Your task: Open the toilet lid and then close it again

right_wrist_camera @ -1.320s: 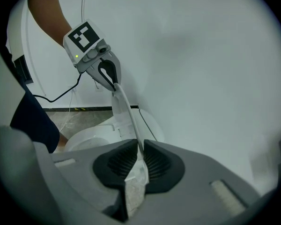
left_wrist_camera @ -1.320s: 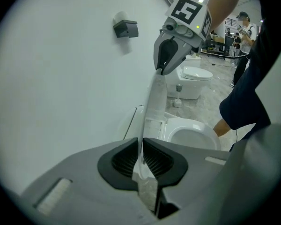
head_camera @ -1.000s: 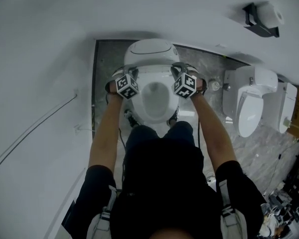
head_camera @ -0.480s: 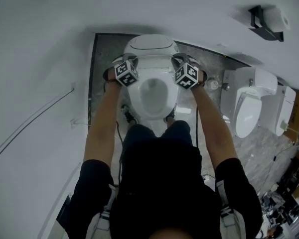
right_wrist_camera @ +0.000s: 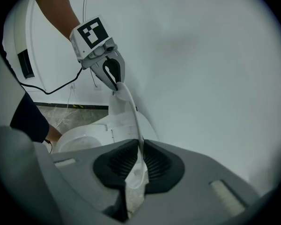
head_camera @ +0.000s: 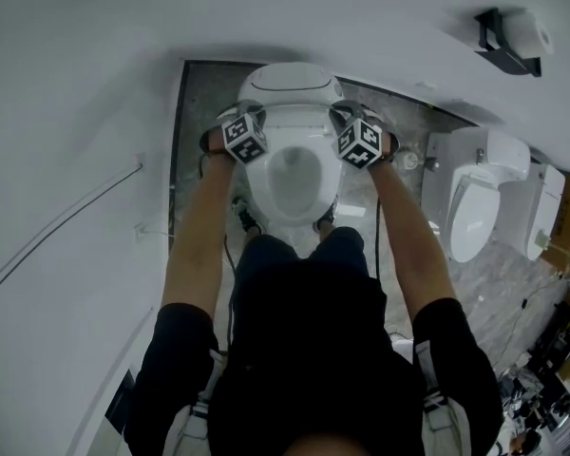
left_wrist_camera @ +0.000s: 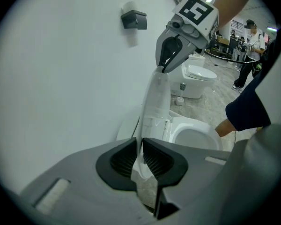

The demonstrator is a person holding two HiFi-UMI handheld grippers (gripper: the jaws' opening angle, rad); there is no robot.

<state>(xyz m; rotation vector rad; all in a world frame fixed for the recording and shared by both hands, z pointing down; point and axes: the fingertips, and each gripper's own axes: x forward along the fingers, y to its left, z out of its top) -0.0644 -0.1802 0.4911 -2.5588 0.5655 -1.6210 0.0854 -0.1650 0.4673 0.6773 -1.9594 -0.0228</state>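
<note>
The white toilet [head_camera: 291,174] stands against the wall with its seat [left_wrist_camera: 196,137] down and the bowl showing. Its lid [head_camera: 290,84] is raised close to upright, seen edge-on as the lid [left_wrist_camera: 157,97] and the lid [right_wrist_camera: 129,108] in the two gripper views. My left gripper [head_camera: 250,115] is shut on the lid's left edge, and the left gripper [left_wrist_camera: 141,156] has its pads pressed on the thin rim. My right gripper [head_camera: 338,113] is shut on the right edge, likewise the right gripper [right_wrist_camera: 141,161]. Each gripper view shows the other gripper across the lid: the right gripper [left_wrist_camera: 170,55], the left gripper [right_wrist_camera: 111,73].
The wall is just behind the lid, with a toilet paper holder [head_camera: 509,36] mounted on it to the right. Two more white toilets [head_camera: 475,207] stand at the right. A cable [head_camera: 236,255] runs over the marble floor left of the bowl. A person [left_wrist_camera: 251,46] stands far off.
The view has shifted a little. Both grippers stay clamped on the lid's edges, and the lid looks slightly more foreshortened than a second ago.
</note>
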